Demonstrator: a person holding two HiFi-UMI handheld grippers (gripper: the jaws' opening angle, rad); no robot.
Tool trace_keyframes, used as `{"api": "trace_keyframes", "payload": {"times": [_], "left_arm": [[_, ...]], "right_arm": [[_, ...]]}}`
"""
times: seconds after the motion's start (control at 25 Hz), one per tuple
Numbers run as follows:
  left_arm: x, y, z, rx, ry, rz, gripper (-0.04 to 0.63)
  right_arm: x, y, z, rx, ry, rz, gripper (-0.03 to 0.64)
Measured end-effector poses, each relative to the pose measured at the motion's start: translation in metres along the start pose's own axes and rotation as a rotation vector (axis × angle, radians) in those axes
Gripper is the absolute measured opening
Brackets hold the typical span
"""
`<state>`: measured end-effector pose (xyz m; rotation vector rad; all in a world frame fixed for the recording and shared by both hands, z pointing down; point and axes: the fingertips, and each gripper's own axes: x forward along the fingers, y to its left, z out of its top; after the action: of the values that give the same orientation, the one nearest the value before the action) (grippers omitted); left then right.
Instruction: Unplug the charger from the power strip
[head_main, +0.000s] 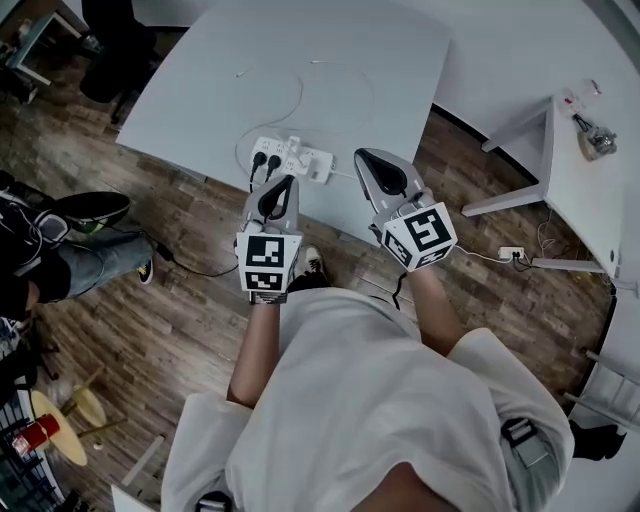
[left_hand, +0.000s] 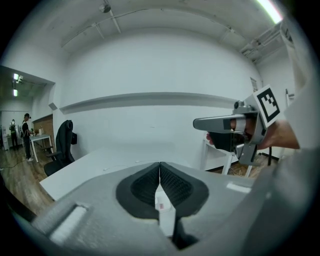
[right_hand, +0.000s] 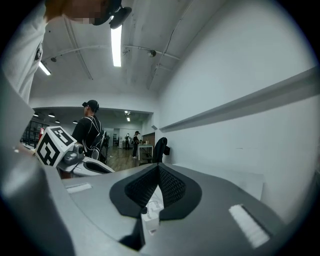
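White power strip (head_main: 315, 162) runs left-to-right beyond left gripper (head_main: 284, 181) and right gripper (head_main: 363, 157), jaws closed, empty

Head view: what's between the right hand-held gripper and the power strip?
Only a short stretch of bare white table separates the right hand-held gripper from the power strip. The head view shows it.

I see a white table (head_main: 380, 70). A white power strip (head_main: 300, 158) lies close to its near edge, two black plugs (head_main: 262, 160) in the strip's left end. A thin white cable (head_main: 296, 95) loops toward the table's middle.
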<state>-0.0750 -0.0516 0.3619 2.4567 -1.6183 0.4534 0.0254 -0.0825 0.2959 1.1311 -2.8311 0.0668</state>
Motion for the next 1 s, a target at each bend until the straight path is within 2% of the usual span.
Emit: {"api": "trace_keyframes", "payload": {"times": [0.2, 0.52, 0.6, 0.72, 0.88, 1.0], "left_arm": [[0.031, 0.009, -0.028, -0.047, 0.059, -0.077, 0.008], [0.065, 0.012, -0.073, -0.127, 0.191, -0.131, 0.057], [0.074, 0.013, -0.084, -0.149, 0.223, -0.131, 0.072], [0.090, 0.010, -0.101, -0.184, 0.264, -0.113, 0.134], [0.103, 0.007, -0.121, -0.205, 0.311, -0.074, 0.152], [0.112, 0.010, -0.137, -0.212, 0.345, -0.053, 0.164]], "right_arm": [[0.035, -0.007, -0.039, 0.016, 0.073, 0.001, 0.002], [0.061, -0.023, -0.102, 0.047, 0.209, -0.010, 0.002], [0.071, -0.027, -0.121, 0.051, 0.235, -0.005, 0.002], [0.083, -0.029, -0.153, 0.055, 0.290, 0.023, 0.002], [0.091, -0.024, -0.198, 0.063, 0.393, 0.100, 0.002], [0.096, -0.018, -0.227, 0.032, 0.463, 0.170, 0.003]]}}
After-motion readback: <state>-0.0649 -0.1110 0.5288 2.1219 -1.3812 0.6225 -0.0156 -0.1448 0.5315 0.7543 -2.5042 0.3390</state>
